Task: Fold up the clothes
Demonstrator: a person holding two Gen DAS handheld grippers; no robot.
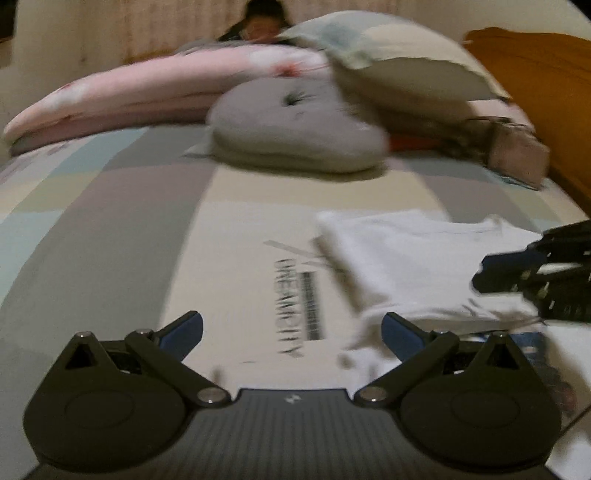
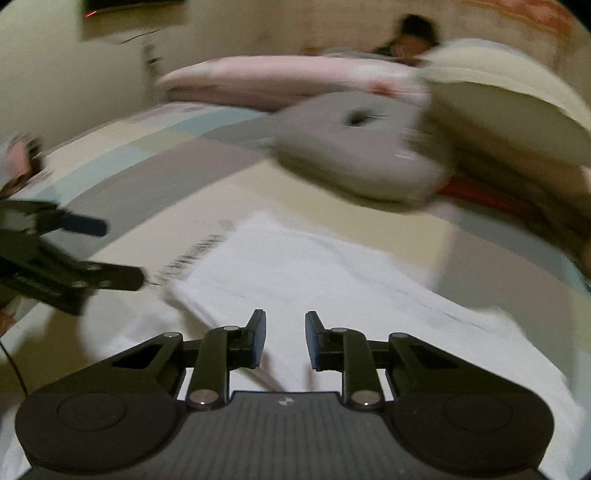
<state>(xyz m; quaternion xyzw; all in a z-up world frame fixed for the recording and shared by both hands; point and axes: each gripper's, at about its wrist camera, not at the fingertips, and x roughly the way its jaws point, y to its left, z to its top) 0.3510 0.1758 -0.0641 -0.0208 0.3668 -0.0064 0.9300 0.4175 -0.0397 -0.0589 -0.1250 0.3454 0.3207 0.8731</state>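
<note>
A white garment (image 1: 417,266) lies folded flat on the bed, right of centre in the left wrist view. My left gripper (image 1: 291,332) stands wide open just left of the cloth's near corner, nothing between its fingers. In the right wrist view the same white garment (image 2: 314,273) spreads ahead of and under my right gripper (image 2: 285,339), whose fingers stand apart by a narrow gap, empty, hovering over the cloth. The right gripper (image 1: 524,273) shows at the right edge of the left view; the left gripper (image 2: 107,251) shows open at the left of the right view. Both views are blurred.
The bed sheet (image 1: 110,229) has grey, cream and pale blue blocks with printed lettering (image 1: 299,299). A grey round cushion (image 1: 295,129), a pink bolster (image 1: 147,88) and a cream pillow (image 1: 406,62) sit at the far end. A person (image 1: 262,22) lies behind them. An orange headboard (image 1: 546,96) stands right.
</note>
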